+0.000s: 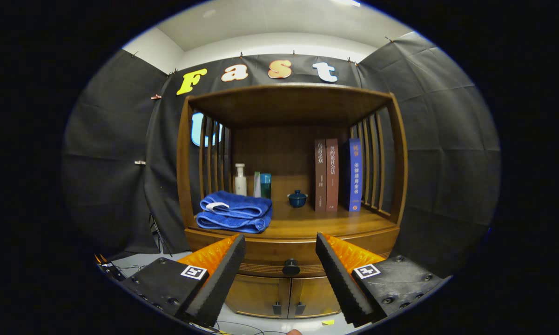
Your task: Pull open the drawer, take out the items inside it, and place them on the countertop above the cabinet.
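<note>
Drawer [265,269]: was shut, just under the countertop, its black knob [291,267] beyond and between the fingers.
Gripper [280,279]: fingers were spread wide, holding nothing, apart from the knob.
Cabinet doors [284,296]: sat closed below the drawer.
Countertop [335,226]: lay above the drawer.
Towel [235,211]: blue, folded, lay up and left of the knob.
Small blue pot [297,198]: stood farther back, above the knob.
Bottles [251,181]: stood behind the towel.
Books [339,175]: stood upright, up and right of the knob.
</note>
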`<state>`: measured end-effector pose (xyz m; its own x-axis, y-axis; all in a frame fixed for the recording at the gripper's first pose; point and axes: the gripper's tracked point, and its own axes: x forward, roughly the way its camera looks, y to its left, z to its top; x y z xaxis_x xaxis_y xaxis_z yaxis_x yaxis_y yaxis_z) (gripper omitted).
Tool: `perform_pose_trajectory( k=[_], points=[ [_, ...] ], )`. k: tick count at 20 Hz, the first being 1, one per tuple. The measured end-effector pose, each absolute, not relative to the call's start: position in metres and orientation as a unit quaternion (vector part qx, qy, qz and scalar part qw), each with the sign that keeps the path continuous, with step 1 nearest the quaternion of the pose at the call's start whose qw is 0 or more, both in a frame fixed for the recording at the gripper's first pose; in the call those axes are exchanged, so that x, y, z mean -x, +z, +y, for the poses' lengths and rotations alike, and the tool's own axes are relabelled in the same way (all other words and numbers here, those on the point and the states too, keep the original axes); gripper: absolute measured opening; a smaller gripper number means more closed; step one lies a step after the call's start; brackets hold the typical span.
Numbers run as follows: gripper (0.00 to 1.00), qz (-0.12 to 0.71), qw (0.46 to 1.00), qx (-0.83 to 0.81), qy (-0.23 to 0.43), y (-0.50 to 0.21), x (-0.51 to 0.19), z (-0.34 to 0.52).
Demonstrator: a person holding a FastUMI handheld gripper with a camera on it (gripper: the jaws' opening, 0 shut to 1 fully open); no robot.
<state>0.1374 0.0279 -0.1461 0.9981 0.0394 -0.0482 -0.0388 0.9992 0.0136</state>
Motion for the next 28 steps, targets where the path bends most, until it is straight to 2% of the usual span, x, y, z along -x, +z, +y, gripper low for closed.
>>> perform_pose_trajectory(
  k=[11, 13, 16, 18, 19, 23, 28],
  points=[
    [0.98, 0.123, 0.992, -0.005, -0.01, -0.286, -0.236, 0.005],
    [0.94, 0.138, 0.99, -0.008, -0.008, -0.299, -0.244, 0.005],
    [0.55, 0.149, 0.989, -0.001, -0.005, -0.304, -0.251, 0.007],
    [0.49, 0.145, 0.989, 0.013, -0.008, -0.306, -0.251, 0.009],
    [0.4, 0.147, 0.989, 0.009, -0.005, -0.304, -0.248, 0.008],
    [0.4, 0.144, 0.99, 0.011, -0.009, -0.305, -0.241, 0.008],
    [0.4, 0.138, 0.99, 0.013, -0.014, -0.302, -0.198, 0.009]
  ],
)
